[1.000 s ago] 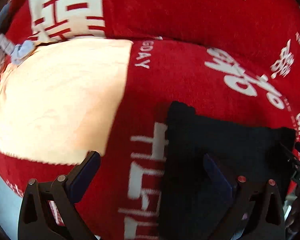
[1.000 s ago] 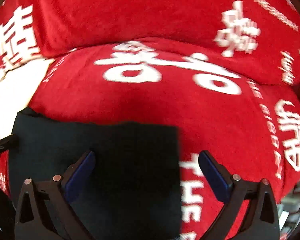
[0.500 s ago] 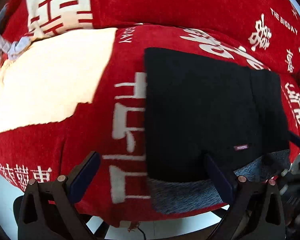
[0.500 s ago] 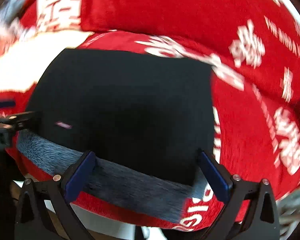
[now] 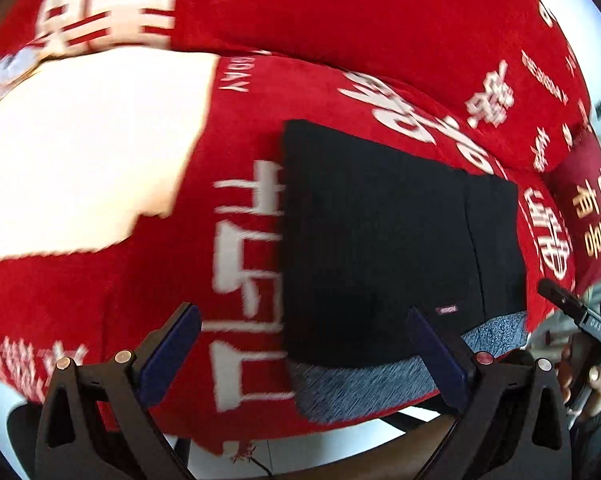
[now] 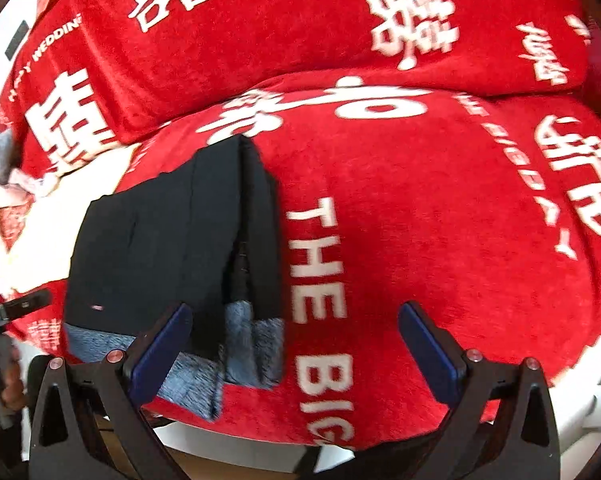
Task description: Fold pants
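Both tools backed off since 1 s ago — pants (image 5: pixel 380 240) now lie folded on red sofa cushion (image 6: pixel 440 200). Left tool (image 5: pixel 304 356) wide, empty, pants at 12–1 o'clock; right tool (image 6: pixel 296 352) wide, empty, pants at 10–11 — long axis front-to-back, left nearer.

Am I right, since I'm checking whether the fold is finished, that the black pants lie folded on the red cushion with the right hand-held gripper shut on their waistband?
Not quite. In the right wrist view the right hand-held gripper is open and holds nothing. The rest stands: the black pants lie folded on the red cushion.
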{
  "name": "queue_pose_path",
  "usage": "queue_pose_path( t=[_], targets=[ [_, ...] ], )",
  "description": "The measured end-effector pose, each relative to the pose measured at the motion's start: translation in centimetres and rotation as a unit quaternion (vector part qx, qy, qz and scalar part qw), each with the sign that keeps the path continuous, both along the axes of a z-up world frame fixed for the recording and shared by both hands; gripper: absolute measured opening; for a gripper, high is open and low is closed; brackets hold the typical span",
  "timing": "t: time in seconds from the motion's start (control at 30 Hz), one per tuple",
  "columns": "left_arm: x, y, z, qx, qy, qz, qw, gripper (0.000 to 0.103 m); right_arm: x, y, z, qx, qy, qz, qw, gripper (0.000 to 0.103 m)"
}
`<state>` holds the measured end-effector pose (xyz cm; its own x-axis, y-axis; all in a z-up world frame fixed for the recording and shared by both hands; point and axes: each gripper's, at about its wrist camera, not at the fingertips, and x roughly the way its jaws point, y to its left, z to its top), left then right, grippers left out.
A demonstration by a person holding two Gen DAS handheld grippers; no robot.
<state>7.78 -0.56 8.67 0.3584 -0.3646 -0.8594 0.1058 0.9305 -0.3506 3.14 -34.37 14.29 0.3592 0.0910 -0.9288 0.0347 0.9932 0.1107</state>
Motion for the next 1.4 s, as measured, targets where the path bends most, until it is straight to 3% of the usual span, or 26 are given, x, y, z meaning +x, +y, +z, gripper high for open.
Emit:
queue_pose_path(
  t=[0.27, 0.33, 0.43, 0.77, 0.97, 1.23, 1.4],
  targets=[
    [2.1, -3.3, -2.1, -0.013, 0.024, -0.045, 0.9986, 0.103, 2.8, 2.6, -4.6, 0.054, 0.042, 0.054, 0.996, 0.103],
    [2.4, -3.6, -2.6, -0.01, 0.03, -0.053, 0.9981, 0.103, 3.4, 2.7, -5.8, 0.09, 0.055, 0.054, 0.993, 0.103],
    [3.1, -3.8, -3.5, -0.036, 0.038, -0.052, 0.9973, 0.103, 4.0, 3.1, -6.8, 0.128, 0.061, 0.051, 0.989, 0.103],
    [3.8, -4.9, -4.1, -0.037, 0.026, -0.033, 0.9984, 0.103, 4.1, 4.8, -7.2, 0.094, 0.029, 0.083, 0.992, 0.103],
    [3.5, -5.0, -4.0, -0.034, 0.017, -0.028, 0.9989, 0.103, 4.5, 5.1, -7.0, 0.075, 0.039, 0.079, 0.993, 0.103],
    [2.7, -5.1, -3.1, -0.023, -0.009, -0.039, 0.9989, 0.087, 4.1, 6.2, -6.1, 0.047, 0.029, 0.098, 0.994, 0.092],
    [2.3, -4.9, -2.3, -0.021, -0.021, -0.043, 0.9987, 0.072, 3.6, 6.7, -4.9, 0.03, 0.017, 0.108, 0.994, 0.077]
  ],
)
